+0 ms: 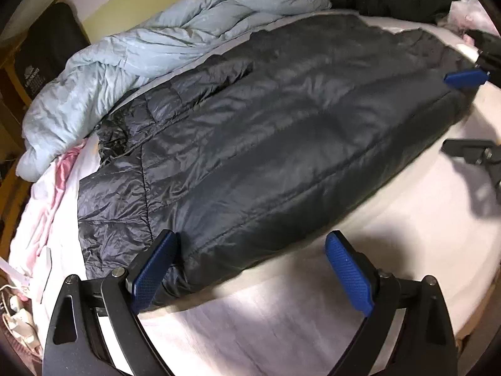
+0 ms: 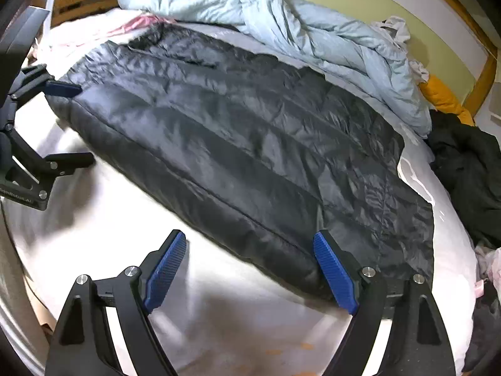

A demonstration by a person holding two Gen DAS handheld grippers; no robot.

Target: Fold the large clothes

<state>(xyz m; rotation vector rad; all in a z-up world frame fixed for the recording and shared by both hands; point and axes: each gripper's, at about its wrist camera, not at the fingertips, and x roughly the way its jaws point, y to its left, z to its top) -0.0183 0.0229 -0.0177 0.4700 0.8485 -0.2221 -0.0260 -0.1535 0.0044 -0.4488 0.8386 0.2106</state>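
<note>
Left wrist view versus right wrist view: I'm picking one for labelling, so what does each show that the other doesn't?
Only the left wrist view shows a black bag with white print by the wall and a white power strip at the bed's edge. Only the right wrist view shows the wooden bed frame along the far side. Both share the dark quilted jacket spread flat on the white sheet, the pale blue duvet, a yellow garment, black clothes, and both open grippers, left and right, at the jacket's near edge.
</note>
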